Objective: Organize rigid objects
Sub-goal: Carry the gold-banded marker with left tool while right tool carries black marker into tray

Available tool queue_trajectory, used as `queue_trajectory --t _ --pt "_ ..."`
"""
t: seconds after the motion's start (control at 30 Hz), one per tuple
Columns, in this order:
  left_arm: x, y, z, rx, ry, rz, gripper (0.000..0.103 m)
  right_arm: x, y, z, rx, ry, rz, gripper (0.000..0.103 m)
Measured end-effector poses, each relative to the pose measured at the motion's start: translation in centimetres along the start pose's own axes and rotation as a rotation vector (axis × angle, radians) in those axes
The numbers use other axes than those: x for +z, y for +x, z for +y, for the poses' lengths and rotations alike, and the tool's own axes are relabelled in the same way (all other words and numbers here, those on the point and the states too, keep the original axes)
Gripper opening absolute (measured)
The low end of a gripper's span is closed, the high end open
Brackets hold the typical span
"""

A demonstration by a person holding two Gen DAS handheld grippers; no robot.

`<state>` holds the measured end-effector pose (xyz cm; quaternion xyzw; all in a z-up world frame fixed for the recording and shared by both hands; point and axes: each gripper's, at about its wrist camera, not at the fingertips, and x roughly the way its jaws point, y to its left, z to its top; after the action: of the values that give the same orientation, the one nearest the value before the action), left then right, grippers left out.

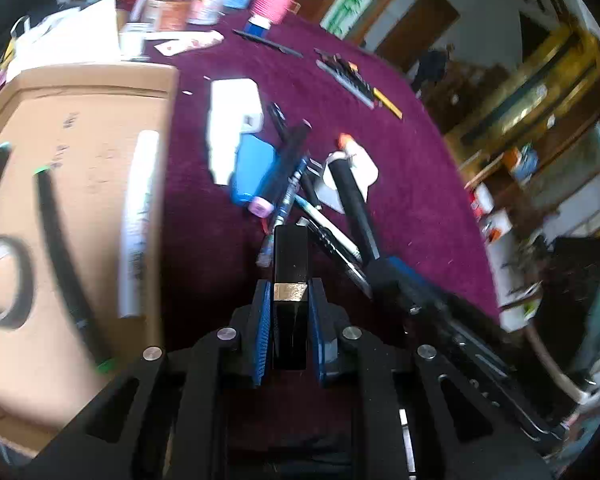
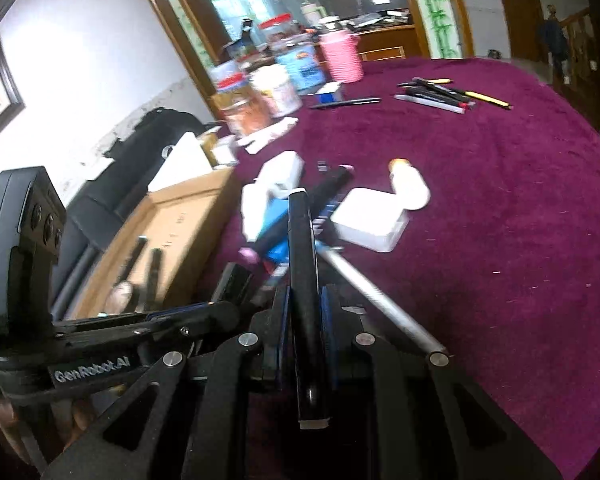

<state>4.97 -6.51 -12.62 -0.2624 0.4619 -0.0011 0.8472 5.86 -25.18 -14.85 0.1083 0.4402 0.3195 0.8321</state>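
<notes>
My left gripper (image 1: pixel 290 300) is shut on a black lipstick tube with a gold band (image 1: pixel 290 256), held above the purple tablecloth beside the cardboard box (image 1: pixel 88 184). My right gripper (image 2: pixel 306 316) is shut on a black marker (image 2: pixel 302 264) that points forward over a pile of pens, a blue case (image 1: pixel 252 174) and a white box (image 2: pixel 370 218). The right gripper also shows in the left wrist view (image 1: pixel 384 268). The cardboard box holds black pens (image 1: pixel 60 240), a white tube (image 1: pixel 138 216) and a tape roll (image 1: pixel 4 280).
A row of pens and pencils (image 2: pixel 444 94) lies at the far side of the table. Jars, a pink cup (image 2: pixel 342 56) and bottles stand at the back left. A small white bottle (image 2: pixel 410 184) lies by the white box. A black bag (image 2: pixel 140 152) sits behind the cardboard box.
</notes>
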Motion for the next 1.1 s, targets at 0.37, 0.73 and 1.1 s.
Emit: queue_trajectory --t 0.37,0.73,1.1 --pt "1.7 -9.6 9.1 0.026 -0.186 -0.18 0.015 0.8 2.9 8.1 0.189 -0.055 0.056 0.014" --pt "4.5 -7.7 15.1 0.061 -0.317 -0.172 0.015 2.4 9.3 12.8 0.13 -0.111 0.132 0.014" --pt "6.3 -4.1 17.2 0.144 -0.295 -0.086 0.015 3.9 13.6 14.7 0.098 -0.15 0.201 0.014"
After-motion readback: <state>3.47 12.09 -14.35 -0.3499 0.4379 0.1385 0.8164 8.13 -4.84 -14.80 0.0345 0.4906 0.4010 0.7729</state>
